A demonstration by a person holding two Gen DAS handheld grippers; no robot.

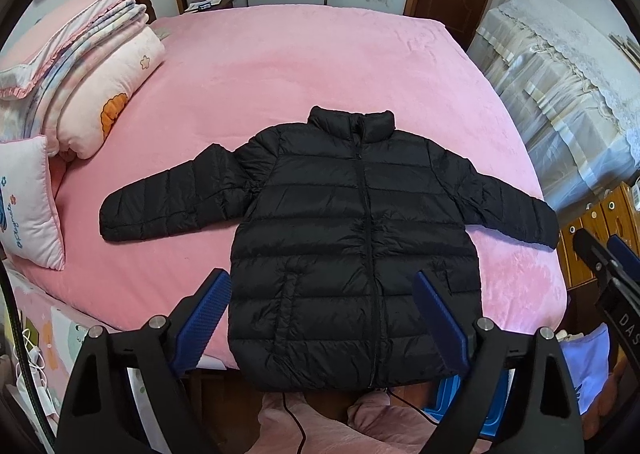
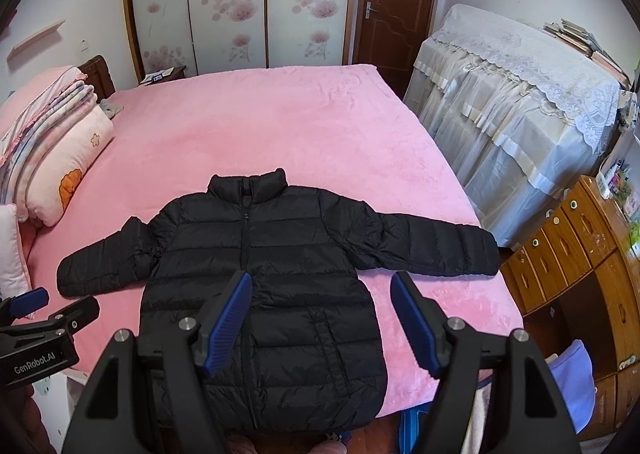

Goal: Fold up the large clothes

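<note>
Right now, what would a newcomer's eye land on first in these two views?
The black puffer jacket stands out first: it lies flat and zipped near the front edge of the pink bed, sleeves spread to both sides. Next come the left gripper and the right gripper, both open and held above the jacket's hem, touching nothing. A stack of folded bedding sits at the bed's left side.

Both wrist views hover above bed (image 1: 320, 66) foot, facing headward-across; left sits left; share jacket (image 2: 260, 274).
</note>
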